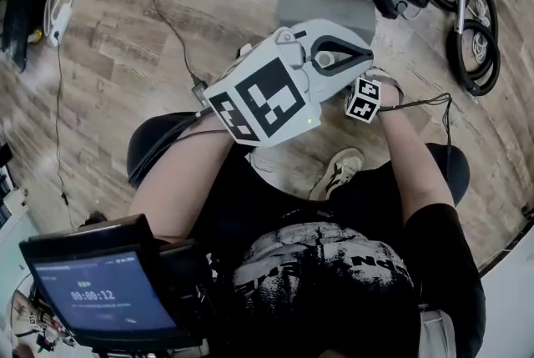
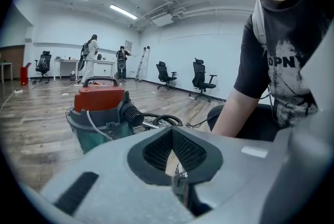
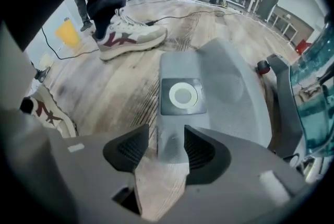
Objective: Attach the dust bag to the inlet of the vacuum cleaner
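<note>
Biggest thing on the wooden floor (image 1: 209,6) is the vacuum cleaner (image 2: 96,124). It has a green drum, its red lid (image 2: 99,98) is on, and a black ribbed port (image 2: 131,113) sticks out of its side. That port looks like the outer end of the inlet. Whatever the bag mates with inside is hidden under the lid.

The dust bag (image 3: 229,87) lies flat on the boards just beside the cleaner, in front of the seated person's shoe (image 3: 130,37). It's a grey fleece-like pouch, and it reads as light and limp. Picked up by the cloth alone, it would likely sag and swing.

On the bag's upper face is the dark square collar (image 3: 167,105), the one stiff part. That's the place to take hold, by an outer edge, so the bag hangs below it and can be steered. Inside the collar is the pale ring (image 3: 174,95) around the opening. It looks thin and easy to damage, so the pads are better kept off it.

Now the claws. The right gripper (image 3: 167,131) points steeply down over the bag with its jaws spread wide. The near edge of the bag shows in the gap, with bare boards below it. The pads press on nothing, so there's no grasp yet.

The left gripper (image 2: 172,139) is clenched, pad against pad, with nothing between them. It's aimed roughly level toward the cleaner.
</note>
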A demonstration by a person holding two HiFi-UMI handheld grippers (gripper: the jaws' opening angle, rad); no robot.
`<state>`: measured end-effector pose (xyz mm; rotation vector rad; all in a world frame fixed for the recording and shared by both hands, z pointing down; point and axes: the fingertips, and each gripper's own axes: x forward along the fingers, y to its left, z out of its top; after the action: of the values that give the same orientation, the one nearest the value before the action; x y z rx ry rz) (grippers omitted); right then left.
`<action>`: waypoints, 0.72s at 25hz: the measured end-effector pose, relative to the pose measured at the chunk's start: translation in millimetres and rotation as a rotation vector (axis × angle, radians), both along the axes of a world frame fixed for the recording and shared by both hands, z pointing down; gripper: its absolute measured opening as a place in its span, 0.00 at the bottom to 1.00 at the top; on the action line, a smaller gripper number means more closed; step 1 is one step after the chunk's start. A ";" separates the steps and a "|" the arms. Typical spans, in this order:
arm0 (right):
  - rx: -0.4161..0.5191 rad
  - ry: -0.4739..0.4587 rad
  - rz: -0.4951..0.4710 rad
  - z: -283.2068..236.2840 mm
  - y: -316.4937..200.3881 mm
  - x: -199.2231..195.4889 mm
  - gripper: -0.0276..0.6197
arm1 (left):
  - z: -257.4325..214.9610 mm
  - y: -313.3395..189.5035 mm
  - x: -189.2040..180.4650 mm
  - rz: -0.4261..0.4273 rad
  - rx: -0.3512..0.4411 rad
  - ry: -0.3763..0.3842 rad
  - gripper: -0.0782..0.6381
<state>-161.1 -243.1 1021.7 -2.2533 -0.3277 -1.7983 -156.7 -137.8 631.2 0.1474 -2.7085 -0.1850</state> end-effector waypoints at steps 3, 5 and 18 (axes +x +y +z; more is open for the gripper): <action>0.006 -0.051 -0.015 16.8 -7.2 -8.4 0.37 | 3.5 0.6 5.4 -0.049 0.029 0.004 0.11; 0.025 -0.086 -0.047 24.9 -14.4 -11.9 0.34 | 9.7 -0.9 10.3 -0.063 0.043 0.024 0.11; -0.016 -0.162 -0.049 37.1 -9.4 -17.2 0.21 | 4.9 13.5 27.7 -0.148 0.037 0.062 0.11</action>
<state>-178.3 -252.5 1058.8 -2.1480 -0.3196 -2.0156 -129.0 -124.3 636.1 -0.0483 -2.6557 -0.2783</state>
